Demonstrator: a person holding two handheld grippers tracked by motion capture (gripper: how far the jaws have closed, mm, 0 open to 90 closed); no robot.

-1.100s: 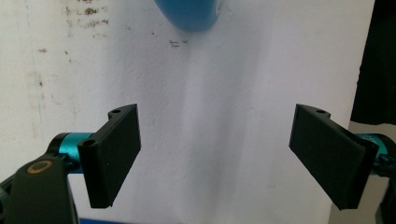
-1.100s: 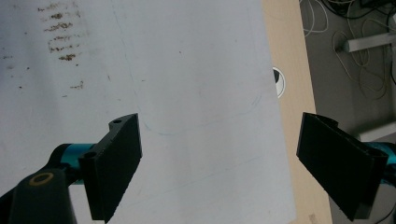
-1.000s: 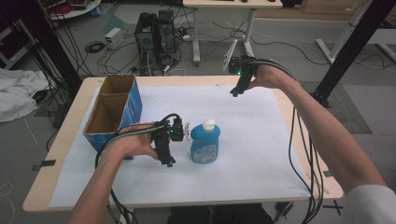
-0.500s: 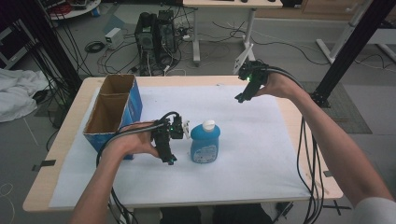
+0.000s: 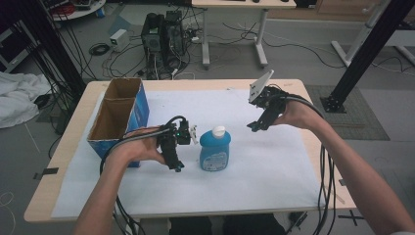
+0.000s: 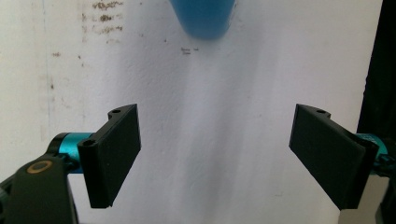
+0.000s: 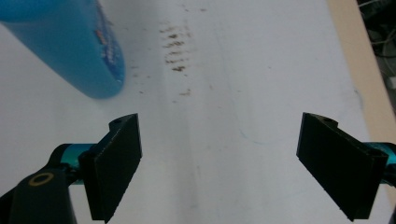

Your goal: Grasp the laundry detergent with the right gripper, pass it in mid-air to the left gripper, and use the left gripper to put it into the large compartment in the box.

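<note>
While standing upright on the white-covered surface (image 5: pixel 274 171), blue bottle (image 5: pixel 214 149) sits just beside left gripper (image 5: pixel 177 164), jaws spread wide, clasping nothing. Right gripper (image 5: pixel 255 126) well off to the side, raised, jaws likewise parted and bare. Cardboard box (image 5: pixel 117 117) near the left edge.

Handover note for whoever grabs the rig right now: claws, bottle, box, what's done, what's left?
Left claw: open, holding nothing, just left of the blue bottle.
Right claw: open, holding nothing, raised to the bottle's right and apart from it.
Bottle: upright on the white sheet, white cap on, not gripped.
Cardboard box: at the table's left; no contents visible.
Done: nothing visible.
Left: probably grasp the bottle.
</note>
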